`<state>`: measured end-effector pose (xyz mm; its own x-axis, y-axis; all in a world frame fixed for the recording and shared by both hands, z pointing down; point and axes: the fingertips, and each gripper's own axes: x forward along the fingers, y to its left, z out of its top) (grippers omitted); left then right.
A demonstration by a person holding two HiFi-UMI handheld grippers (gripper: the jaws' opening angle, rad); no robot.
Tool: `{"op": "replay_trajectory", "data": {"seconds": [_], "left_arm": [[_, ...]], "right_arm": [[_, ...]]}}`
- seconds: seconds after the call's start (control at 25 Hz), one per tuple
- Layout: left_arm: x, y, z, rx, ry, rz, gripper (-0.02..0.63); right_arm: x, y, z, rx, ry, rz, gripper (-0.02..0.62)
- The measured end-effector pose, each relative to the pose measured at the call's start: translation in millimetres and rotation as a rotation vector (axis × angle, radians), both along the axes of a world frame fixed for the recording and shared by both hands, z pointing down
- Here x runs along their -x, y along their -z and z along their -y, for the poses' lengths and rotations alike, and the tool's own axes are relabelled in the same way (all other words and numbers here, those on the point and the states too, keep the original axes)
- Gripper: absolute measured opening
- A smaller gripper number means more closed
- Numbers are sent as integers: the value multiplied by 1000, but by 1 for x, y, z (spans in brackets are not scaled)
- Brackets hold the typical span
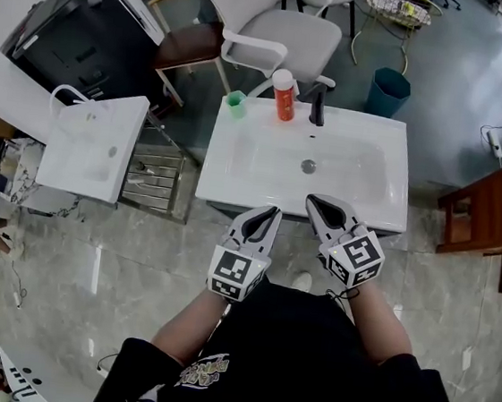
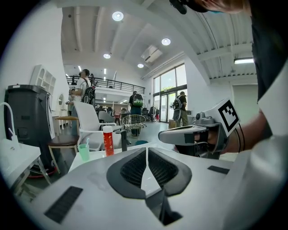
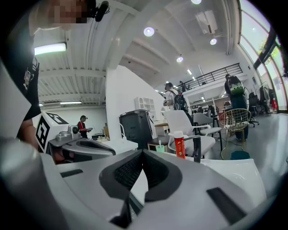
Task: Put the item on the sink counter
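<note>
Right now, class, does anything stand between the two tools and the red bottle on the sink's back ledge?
Nothing visible does. Only the white basin lies between the left tool, the right tool and the red bottle; the black faucet and green cup flank it.

Left gripper (image 2: 146, 150) closed, empty; red bottle (image 2: 108, 140), green cup (image 2: 83, 152) ahead.

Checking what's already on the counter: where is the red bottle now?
In the head view, the red bottle stands upright on the back ledge of the sink, between the green cup on its left and the black faucet on its right.
</note>
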<state>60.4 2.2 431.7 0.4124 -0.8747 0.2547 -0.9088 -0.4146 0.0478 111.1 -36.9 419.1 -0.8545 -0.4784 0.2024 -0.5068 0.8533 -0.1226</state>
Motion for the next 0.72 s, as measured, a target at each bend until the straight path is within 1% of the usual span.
{"op": "replay_trajectory", "data": {"seconds": [0.36, 0.72], "left_arm": [[-8, -2, -2, 0, 13, -13, 26], [-5, -1, -5, -10, 43, -5, 26]], "right_arm": [[-7, -5, -4, 0, 24, -19, 54], [-8, -3, -6, -14, 41, -20, 54]]}}
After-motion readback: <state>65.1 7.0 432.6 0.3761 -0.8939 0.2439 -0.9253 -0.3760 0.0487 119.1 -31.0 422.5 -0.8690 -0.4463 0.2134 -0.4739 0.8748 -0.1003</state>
